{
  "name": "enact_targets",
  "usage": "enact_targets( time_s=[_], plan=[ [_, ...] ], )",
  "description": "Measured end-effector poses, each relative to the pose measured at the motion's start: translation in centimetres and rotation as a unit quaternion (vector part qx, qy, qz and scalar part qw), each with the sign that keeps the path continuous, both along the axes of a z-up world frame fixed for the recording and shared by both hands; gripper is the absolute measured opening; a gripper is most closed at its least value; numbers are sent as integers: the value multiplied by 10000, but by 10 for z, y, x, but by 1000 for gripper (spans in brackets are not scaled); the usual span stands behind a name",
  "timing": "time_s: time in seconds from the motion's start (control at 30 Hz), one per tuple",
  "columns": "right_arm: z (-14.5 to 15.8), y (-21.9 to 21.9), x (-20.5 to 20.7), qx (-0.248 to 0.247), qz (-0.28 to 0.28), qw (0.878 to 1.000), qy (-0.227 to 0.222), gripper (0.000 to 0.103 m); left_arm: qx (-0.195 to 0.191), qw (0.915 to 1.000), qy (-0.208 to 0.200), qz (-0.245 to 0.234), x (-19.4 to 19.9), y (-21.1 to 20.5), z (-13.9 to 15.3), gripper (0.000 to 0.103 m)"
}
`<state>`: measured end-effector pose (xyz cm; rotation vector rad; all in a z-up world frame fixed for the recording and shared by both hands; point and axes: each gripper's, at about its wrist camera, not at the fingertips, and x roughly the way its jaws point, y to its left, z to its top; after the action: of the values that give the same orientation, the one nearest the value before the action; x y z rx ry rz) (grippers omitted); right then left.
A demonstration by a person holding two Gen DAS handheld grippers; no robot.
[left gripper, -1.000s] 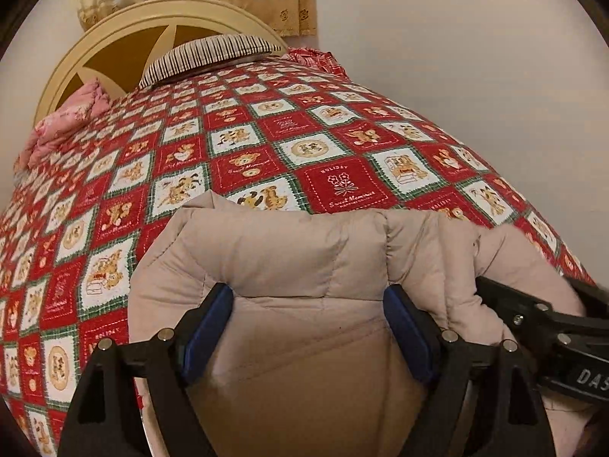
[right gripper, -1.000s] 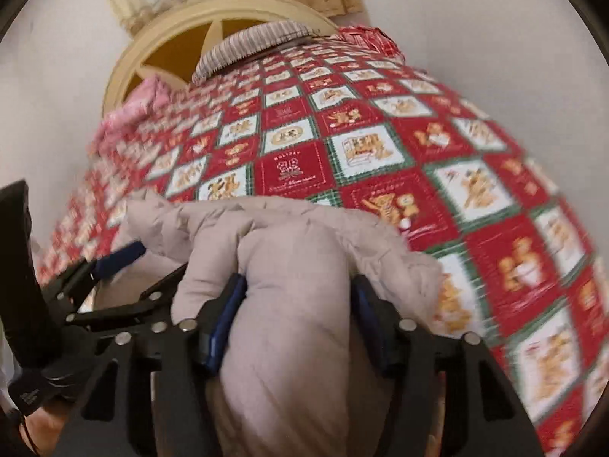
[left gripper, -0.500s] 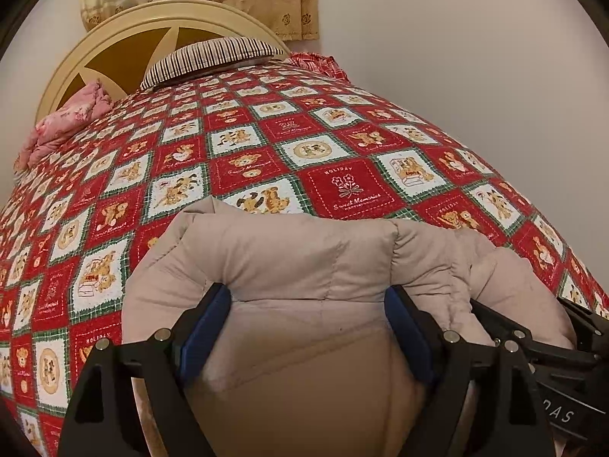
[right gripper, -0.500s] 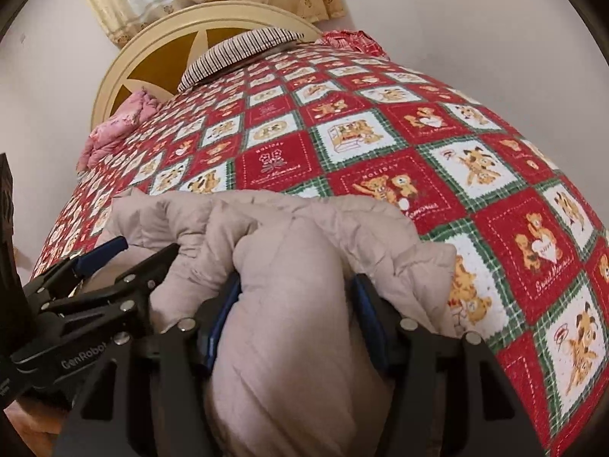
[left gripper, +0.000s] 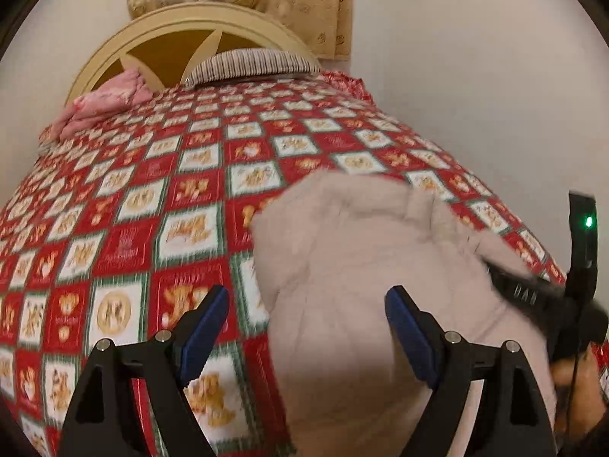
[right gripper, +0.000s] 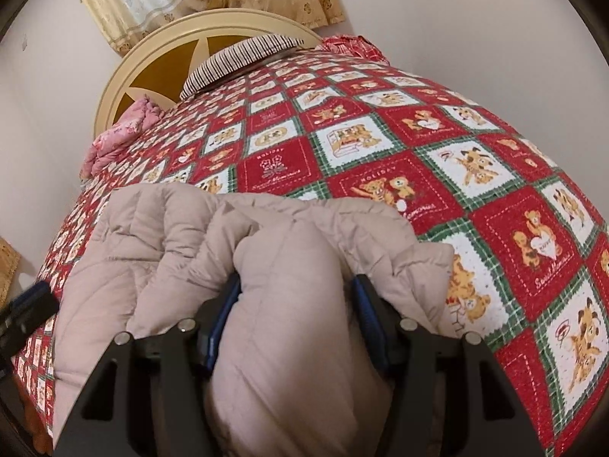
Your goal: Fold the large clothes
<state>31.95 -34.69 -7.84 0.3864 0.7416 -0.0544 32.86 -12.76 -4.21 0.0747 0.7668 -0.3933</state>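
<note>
A puffy beige quilted jacket [left gripper: 361,247] lies bunched near the front edge of the bed. My left gripper [left gripper: 308,297] is open. Its left pad [left gripper: 205,327] hangs over bare bedspread, clear of the jacket, and its right pad [left gripper: 409,333] stands in front of the jacket's near part. My right gripper [right gripper: 297,293] is shut on a thick fold of the jacket [right gripper: 171,236], blue pads pressing both sides. In the left wrist view the right gripper [left gripper: 533,293] shows at the far right. In the right wrist view one blue fingertip of the left gripper [right gripper: 34,297] shows at the far left.
A red and white patchwork bedspread [right gripper: 418,133] covers the bed. At the head are a striped pillow [left gripper: 251,63], a folded pink blanket [left gripper: 106,103] and a cream headboard [left gripper: 190,19] under a curtain. A wall runs along the bed's right side. A person's hand [left gripper: 578,392] holds the right gripper.
My left gripper has slid left off the jacket fold that sat between its pads; the jacket now lies toward the right of its view. The right gripper keeps its grip.
</note>
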Motion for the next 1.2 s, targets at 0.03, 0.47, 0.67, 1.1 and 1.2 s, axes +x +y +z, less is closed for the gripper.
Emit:
enact_targets(
  time_s=[0.03, 0.47, 0.67, 1.1, 1.2],
  plan=[
    [0, 0, 0, -9, -6, 10000, -10, 59, -13, 10000, -11, -29, -2, 1, -4, 84],
    [30, -5, -23, 171, -298, 9993, -171, 71, 107, 9997, -168, 110, -3, -3, -22, 90],
    [85, -6, -74, 19, -142, 9932, -1158, 103, 190, 9995, -221, 143, -4, -5, -22, 90],
    [-22, -41, -51, 1904, 512, 9804, 44, 103, -1802, 9812, 652, 214, 0, 74, -22, 90],
    [-23, -40, -49, 1892, 632, 9799, 54, 103, -2564, 9624, 886, 135, 0, 88, -34, 90]
  ],
)
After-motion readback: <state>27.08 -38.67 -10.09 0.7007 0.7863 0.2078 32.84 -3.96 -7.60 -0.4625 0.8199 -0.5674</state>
